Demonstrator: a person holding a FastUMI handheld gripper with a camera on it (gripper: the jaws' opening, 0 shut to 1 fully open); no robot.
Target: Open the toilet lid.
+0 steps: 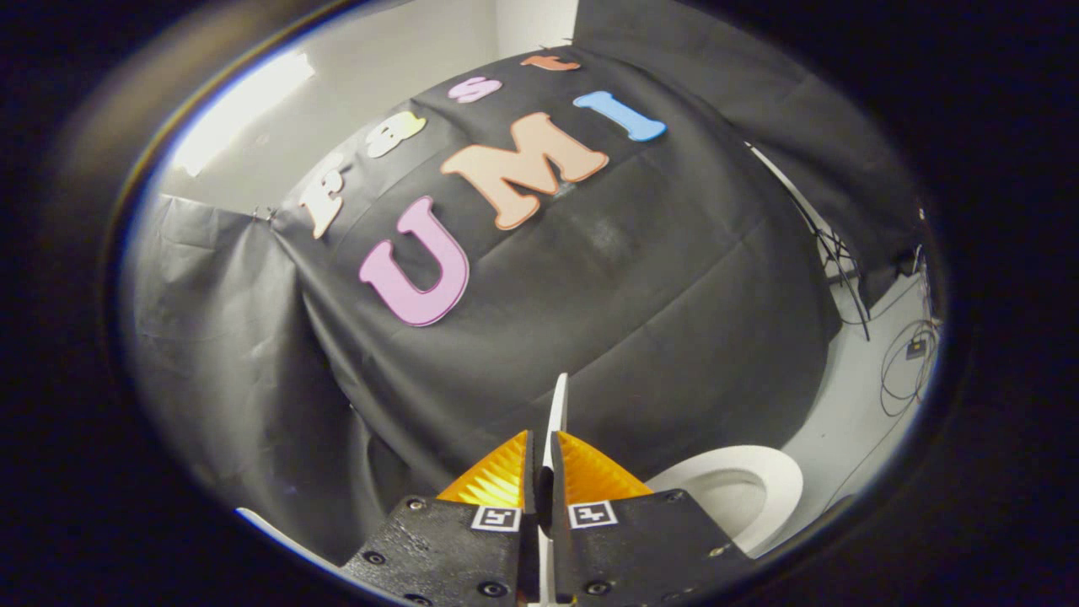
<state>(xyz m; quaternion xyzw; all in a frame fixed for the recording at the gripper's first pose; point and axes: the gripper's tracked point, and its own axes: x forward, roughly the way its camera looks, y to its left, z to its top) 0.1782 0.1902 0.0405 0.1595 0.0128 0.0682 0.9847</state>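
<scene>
Two orange ribbed fingers stand almost together, and the thin white toilet lid runs edge-on up through the narrow slot between them. The jaws look clamped on that lid edge, one pad on each face, with the lid's tip showing just beyond the fingertips of the gripper. Black finger mounts carry small square markers right behind the pads.

Just to the right of the fingers and lower down lies the white toilet seat, its oval opening exposed, so the lid seems already lifted well clear of it and standing near upright. A pale floor runs beyond the seat, with loose cables and thin stand legs near the black booth wall that hangs behind everything.

Judging from this, the main risk is the grip itself. Only a thin edge of smooth plastic sits between the pads, so a twist of the wrist could let it slide out, and the lid would drop back onto the seat. Letting go before the lid has passed its balance point would cause the same fall. Pushing too far could strain the hinge or knock the lid hard against whatever stands behind it, which is hidden here.
</scene>
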